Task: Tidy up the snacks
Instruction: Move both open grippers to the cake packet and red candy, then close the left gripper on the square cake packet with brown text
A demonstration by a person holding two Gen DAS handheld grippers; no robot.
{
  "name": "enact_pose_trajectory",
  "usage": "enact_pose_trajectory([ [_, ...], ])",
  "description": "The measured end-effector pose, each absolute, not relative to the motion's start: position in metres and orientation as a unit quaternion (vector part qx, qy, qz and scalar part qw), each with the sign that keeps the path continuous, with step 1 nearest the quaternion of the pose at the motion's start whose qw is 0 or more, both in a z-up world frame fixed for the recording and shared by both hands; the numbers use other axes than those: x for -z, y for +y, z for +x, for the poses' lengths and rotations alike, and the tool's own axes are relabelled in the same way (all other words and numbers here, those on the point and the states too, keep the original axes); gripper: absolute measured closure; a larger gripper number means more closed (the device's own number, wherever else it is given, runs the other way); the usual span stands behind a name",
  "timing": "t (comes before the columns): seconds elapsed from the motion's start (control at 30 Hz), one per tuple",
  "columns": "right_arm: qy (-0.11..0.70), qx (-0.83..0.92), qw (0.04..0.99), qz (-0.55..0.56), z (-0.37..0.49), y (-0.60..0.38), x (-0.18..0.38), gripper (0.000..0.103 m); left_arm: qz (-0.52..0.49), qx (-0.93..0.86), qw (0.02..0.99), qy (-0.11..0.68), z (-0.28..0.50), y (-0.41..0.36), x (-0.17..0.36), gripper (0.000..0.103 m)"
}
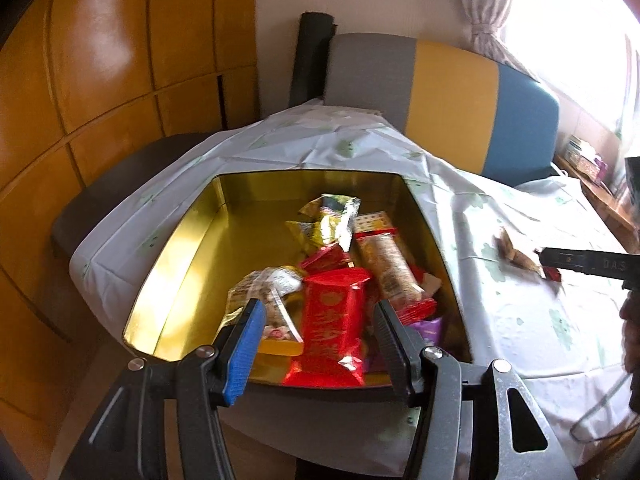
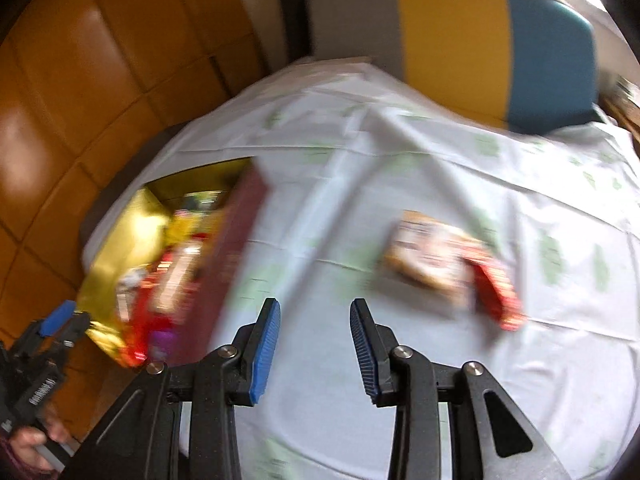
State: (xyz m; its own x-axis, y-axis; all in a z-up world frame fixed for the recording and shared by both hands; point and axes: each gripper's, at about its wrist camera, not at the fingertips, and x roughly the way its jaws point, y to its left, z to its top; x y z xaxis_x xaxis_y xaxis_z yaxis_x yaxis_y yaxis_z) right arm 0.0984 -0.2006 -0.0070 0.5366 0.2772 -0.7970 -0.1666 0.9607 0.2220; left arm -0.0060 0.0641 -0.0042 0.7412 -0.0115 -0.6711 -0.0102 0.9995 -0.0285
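White cloth (image 1: 360,148) with green print over table. Gold-lined tin (image 1: 192,248) at its left edge, snacks (image 1: 376,248) heaped inside. Two loose packets (image 2: 448,264) on cloth, well right of tin. Left gripper (image 1: 316,336) over tin, jaws apart, red packet (image 1: 336,320) between, contact unclear. Right gripper (image 2: 314,332) above bare cloth, jaws apart, empty.

I see daylight blowing out the window (image 1: 580,40) upper right; glare off the gold tin (image 1: 180,272); my right view smears with motion blur; fisheye bends both edges.
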Motion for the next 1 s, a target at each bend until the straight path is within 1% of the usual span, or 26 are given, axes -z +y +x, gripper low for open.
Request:
enact_pose_trajectory([
  [0.27,0.485,-0.026,0.872,0.064,0.097,-0.302,0.019,0.066,0.018,0.049,0.934,0.354,0.000,0.024,-0.010,0.046],
  [0.4,0.487,0.011,0.867,0.102,0.096,-0.346,0.032,0.066,0.037,0.086,0.930,0.355,0.007,-0.008,-0.018,0.046],
  [0.43,0.487,0.018,0.865,0.116,0.095,-0.353,0.036,0.066,0.045,0.097,0.928,0.356,0.010,-0.019,-0.019,0.045],
  [0.47,0.491,0.028,0.861,0.131,0.095,-0.361,0.040,0.066,0.053,0.109,0.926,0.358,0.013,-0.031,-0.020,0.038],
  [0.5,0.497,0.039,0.855,0.145,0.096,-0.365,0.042,0.066,0.055,0.117,0.924,0.360,0.016,-0.038,-0.020,0.035],
  [0.63,0.481,0.040,0.858,0.177,0.095,-0.372,0.035,0.066,0.088,0.155,0.910,0.374,0.036,-0.087,-0.014,0.033],
  [0.73,0.475,0.030,0.858,0.193,0.091,-0.374,0.031,0.066,0.107,0.180,0.894,0.396,0.058,-0.122,-0.002,0.029],
  [0.83,0.473,0.021,0.856,0.208,0.089,-0.378,0.027,0.066,0.123,0.202,0.877,0.417,0.078,-0.151,0.012,0.023],
  [0.9,0.476,0.014,0.852,0.217,0.093,-0.377,0.029,0.066,0.132,0.212,0.868,0.429,0.092,-0.168,0.021,0.022],
  [0.97,0.476,0.011,0.851,0.220,0.093,-0.376,0.027,0.066,0.135,0.217,0.860,0.441,0.108,-0.185,0.031,0.017],
  [1.0,0.475,0.009,0.851,0.222,0.093,-0.376,0.026,0.066,0.137,0.218,0.858,0.445,0.113,-0.188,0.034,0.016],
])
